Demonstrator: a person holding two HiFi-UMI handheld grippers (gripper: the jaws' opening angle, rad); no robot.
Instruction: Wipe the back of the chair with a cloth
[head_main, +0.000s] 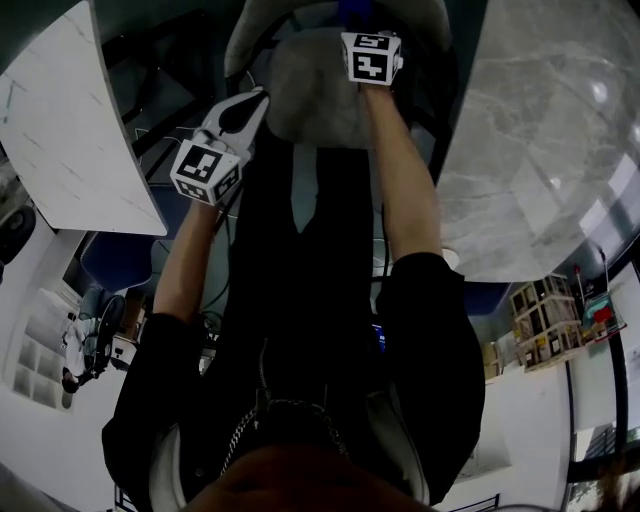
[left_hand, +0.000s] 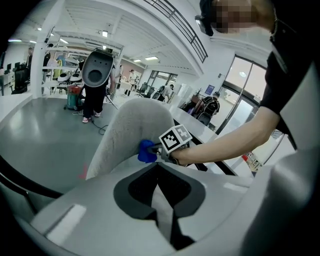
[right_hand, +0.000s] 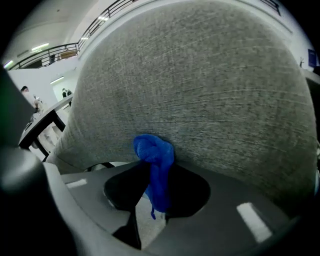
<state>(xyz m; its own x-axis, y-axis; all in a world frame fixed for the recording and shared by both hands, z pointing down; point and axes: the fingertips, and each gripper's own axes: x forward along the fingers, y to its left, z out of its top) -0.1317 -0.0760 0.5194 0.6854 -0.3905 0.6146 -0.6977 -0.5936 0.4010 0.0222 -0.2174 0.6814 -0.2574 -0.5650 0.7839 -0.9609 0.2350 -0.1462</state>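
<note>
The chair back (right_hand: 200, 85) is rounded and covered in grey fabric; it fills the right gripper view and also shows in the head view (head_main: 315, 95). My right gripper (right_hand: 152, 162) is shut on a blue cloth (right_hand: 156, 155), whose bunched end presses against the lower part of the chair back. In the left gripper view the chair back (left_hand: 132, 130), the blue cloth (left_hand: 146, 151) and the right gripper's marker cube (left_hand: 176, 139) are seen from the side. My left gripper (left_hand: 158, 164) is shut and empty, held a short way left of the chair back (head_main: 245, 110).
A white marble tabletop (head_main: 60, 130) lies at the left and a large grey marble one (head_main: 540, 130) at the right. Further off, a person stands by a dark chair (left_hand: 97, 70) on the grey floor (left_hand: 35, 130). Black table legs (right_hand: 40, 127) are beside the chair.
</note>
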